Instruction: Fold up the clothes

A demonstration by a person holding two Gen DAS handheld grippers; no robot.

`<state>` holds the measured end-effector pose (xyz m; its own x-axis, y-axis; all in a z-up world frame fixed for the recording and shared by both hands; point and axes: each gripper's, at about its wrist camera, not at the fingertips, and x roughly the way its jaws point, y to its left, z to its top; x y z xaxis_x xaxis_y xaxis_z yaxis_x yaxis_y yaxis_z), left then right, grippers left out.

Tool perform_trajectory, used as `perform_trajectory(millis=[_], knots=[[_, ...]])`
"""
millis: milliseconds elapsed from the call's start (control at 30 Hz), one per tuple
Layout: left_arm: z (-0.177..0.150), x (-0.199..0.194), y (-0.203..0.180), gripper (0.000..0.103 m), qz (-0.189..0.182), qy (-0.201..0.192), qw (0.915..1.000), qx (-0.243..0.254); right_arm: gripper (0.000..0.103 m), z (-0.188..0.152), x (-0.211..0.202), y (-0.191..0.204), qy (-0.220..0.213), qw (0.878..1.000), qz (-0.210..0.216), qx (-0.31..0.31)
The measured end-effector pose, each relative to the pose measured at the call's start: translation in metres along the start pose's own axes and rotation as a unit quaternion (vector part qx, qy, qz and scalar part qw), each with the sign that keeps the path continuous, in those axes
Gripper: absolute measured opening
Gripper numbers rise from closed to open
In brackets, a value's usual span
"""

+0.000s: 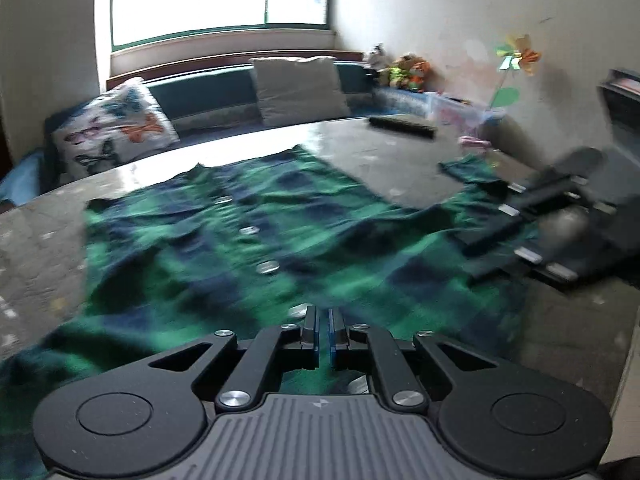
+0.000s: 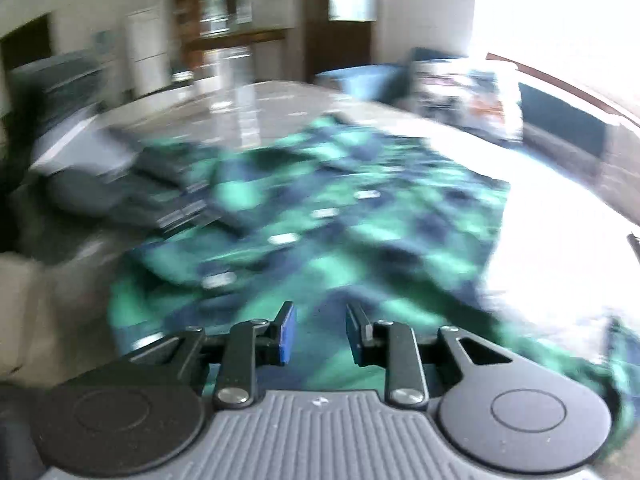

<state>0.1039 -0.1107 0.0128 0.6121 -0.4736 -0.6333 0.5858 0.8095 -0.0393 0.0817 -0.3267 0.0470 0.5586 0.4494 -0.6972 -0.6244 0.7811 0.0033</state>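
A green and navy plaid shirt (image 1: 256, 232) with a row of pale buttons lies spread on the grey stone table (image 1: 40, 248). My left gripper (image 1: 323, 330) sits low over the shirt's near hem, its jaws almost together; I cannot see cloth between them. My right gripper (image 1: 520, 224) shows at the shirt's right side, near a sleeve. In the right wrist view the same shirt (image 2: 360, 220) is blurred. My right gripper (image 2: 320, 332) is open just above the cloth, nothing between its pads. The left gripper (image 2: 188, 196) shows blurred at the left.
A dark flat object (image 1: 402, 126) lies at the table's far edge. Behind the table runs a teal bench with a butterfly cushion (image 1: 116, 128) and a white cushion (image 1: 298, 88), under a bright window. Toys (image 1: 408, 72) and a paper pinwheel (image 1: 518, 58) stand by the right wall.
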Motion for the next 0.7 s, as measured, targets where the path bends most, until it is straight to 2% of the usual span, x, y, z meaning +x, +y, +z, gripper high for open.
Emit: perform_trajectory(millis=[133, 300, 367, 600, 700], knots=[[0.003, 0.016, -0.024, 0.007, -0.041, 0.006, 0.9991, 0.011, 0.027, 0.007, 0.022, -0.033, -0.011, 0.999, -0.024, 0.035], [-0.005, 0.031, -0.046, 0.007, -0.083, 0.035, 0.9955, 0.031, 0.026, 0.008, 0.061, -0.063, 0.022, 0.997, -0.033, 0.065], [-0.011, 0.034, -0.053, 0.007, -0.095, 0.043, 0.9937, 0.042, 0.026, 0.006, 0.071, -0.073, 0.033, 0.995, -0.05, 0.076], [-0.019, 0.03, -0.061, 0.006, -0.143, 0.054, 0.9862, 0.064, 0.026, 0.024, 0.073, -0.089, -0.008, 0.994, -0.058, 0.093], [-0.021, 0.028, -0.063, 0.006, -0.155, 0.057, 0.9838, 0.07, 0.026, 0.025, 0.089, -0.091, 0.009, 0.995, -0.051, 0.082]])
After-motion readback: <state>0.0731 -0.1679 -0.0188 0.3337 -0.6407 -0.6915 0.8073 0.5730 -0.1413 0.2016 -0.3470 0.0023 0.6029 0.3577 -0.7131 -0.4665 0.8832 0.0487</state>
